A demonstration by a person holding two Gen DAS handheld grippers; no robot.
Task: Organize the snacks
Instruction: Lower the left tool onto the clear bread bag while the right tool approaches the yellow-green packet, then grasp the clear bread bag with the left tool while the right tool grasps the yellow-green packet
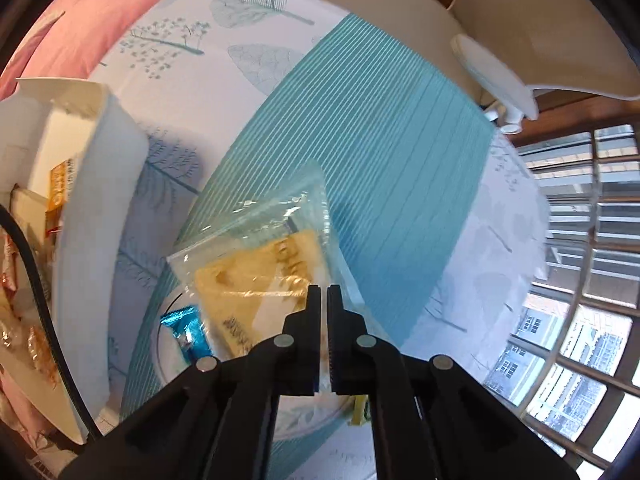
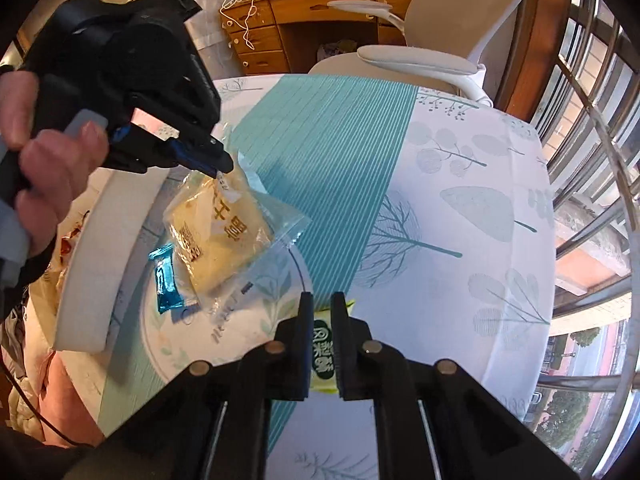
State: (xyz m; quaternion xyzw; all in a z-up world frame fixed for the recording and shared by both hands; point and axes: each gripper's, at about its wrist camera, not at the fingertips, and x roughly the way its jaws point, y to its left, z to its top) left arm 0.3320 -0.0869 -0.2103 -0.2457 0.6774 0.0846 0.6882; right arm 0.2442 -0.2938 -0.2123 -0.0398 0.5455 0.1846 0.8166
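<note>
A clear-wrapped pastry was held pinched in the left gripper above the plate, a green snack clamped by the right gripper (blue candy left unsorted).

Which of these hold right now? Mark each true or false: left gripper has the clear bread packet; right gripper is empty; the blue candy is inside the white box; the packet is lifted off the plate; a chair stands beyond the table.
1. The left gripper is shut on the clear bread packet. True.
2. The right gripper is empty. False: it is shut on a green-and-yellow snack packet.
3. The blue candy lies inside the white box. False: it lies on the plate, beside the box.
4. The bread packet is lifted off the plate. True: it hangs by one corner.
5. A white office chair stands beyond the table. True.
</note>
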